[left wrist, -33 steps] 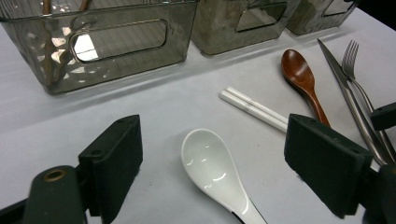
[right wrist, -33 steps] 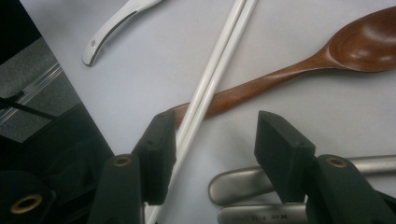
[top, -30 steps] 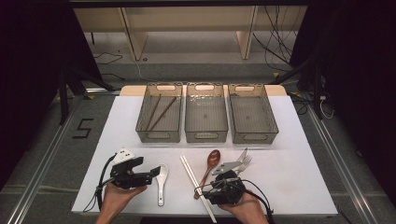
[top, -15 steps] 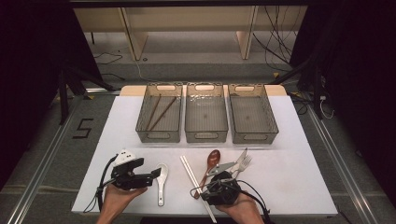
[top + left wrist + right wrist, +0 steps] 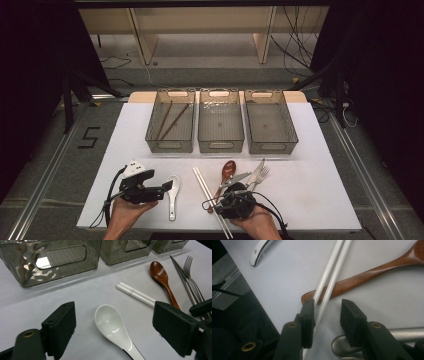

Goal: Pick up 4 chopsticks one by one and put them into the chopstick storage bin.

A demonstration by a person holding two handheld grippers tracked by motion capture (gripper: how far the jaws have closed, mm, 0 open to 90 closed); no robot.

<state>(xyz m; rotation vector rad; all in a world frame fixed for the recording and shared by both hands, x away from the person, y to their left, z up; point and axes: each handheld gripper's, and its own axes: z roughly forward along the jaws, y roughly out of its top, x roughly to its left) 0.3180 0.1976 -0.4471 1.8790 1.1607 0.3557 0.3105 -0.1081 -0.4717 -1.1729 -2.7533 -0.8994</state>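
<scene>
A pair of white chopsticks lies at the table's front, crossing the handle end of a brown wooden spoon. My right gripper points left and down at them. Its jaws have just been closing and stand open around the chopsticks, one stick running between the pads and the other at the left pad's edge. A white ceramic spoon lies between the wide-open jaws of my left gripper, which is untouched by them. In the high view that left gripper sits just left of the ceramic spoon.
A steel knife and fork lie right of the wooden spoon. Three clear grey bins stand in a row behind: the left bin holds brown chopsticks, then the middle bin and the right bin.
The right gripper has shifted a little left, from over the knife and spoon handles onto the white chopsticks, and its jaws have narrowed. The left gripper has stayed put.
</scene>
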